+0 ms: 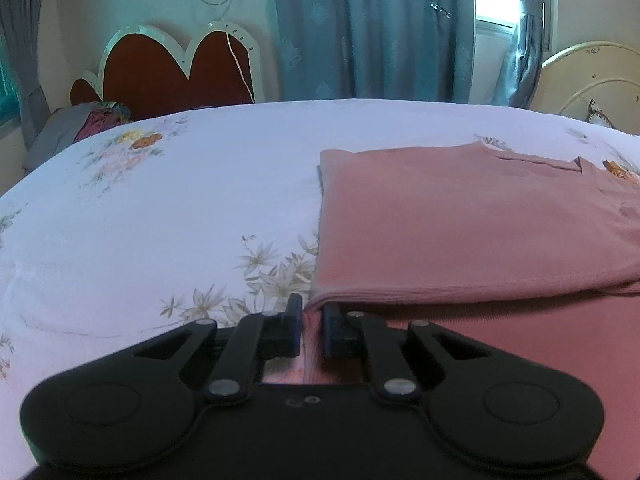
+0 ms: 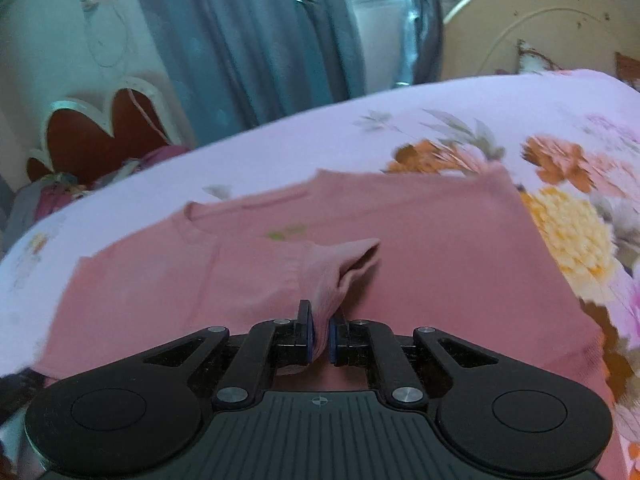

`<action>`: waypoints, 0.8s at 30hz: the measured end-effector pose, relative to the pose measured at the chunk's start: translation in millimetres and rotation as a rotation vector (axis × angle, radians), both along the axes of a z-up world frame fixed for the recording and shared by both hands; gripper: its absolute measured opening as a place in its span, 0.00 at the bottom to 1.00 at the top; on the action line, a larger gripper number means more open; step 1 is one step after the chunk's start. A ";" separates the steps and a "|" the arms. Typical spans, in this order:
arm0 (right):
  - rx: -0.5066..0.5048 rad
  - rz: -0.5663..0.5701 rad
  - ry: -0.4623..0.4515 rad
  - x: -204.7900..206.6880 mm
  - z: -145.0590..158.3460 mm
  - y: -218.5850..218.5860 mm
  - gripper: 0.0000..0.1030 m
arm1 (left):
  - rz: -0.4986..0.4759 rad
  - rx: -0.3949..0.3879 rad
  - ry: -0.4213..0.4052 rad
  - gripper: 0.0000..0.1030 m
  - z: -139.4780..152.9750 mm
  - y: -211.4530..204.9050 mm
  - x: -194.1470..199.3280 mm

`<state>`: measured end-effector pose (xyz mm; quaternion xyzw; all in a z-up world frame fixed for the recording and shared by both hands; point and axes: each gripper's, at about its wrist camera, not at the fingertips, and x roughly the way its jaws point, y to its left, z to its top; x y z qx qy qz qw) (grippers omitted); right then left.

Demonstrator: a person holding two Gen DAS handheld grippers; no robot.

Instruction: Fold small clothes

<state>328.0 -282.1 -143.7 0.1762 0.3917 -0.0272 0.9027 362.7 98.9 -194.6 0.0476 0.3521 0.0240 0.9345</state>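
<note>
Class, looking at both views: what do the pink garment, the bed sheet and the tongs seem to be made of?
Pink garment: soft matte knit, probably cotton jersey; the cuff looks ribbed and it drapes in folds.
Bed sheet: thin woven cloth, matte, with a printed flower pattern.
Left tongs and right tongs: black rigid plastic, likely moulded, with metal pivot pins.

You are looking at the left gripper (image 1: 312,318) and right gripper (image 2: 321,330), both showing matte black linkage arms, silver pivot screws, 2 blue-padded fingers (image 2: 307,334) each; the right is showing a ribbed base.
</note>
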 end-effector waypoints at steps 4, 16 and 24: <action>0.040 -0.014 0.019 -10.5 -5.8 -11.3 0.07 | -0.022 0.008 0.015 0.12 3.9 -0.8 -1.9; 0.040 -0.022 -0.044 9.4 10.8 -26.1 0.52 | 0.016 -0.155 0.006 0.36 44.0 18.7 -8.9; 0.044 -0.023 0.032 47.7 -14.3 -24.2 0.47 | 0.012 -0.218 0.048 0.36 38.5 -5.2 52.8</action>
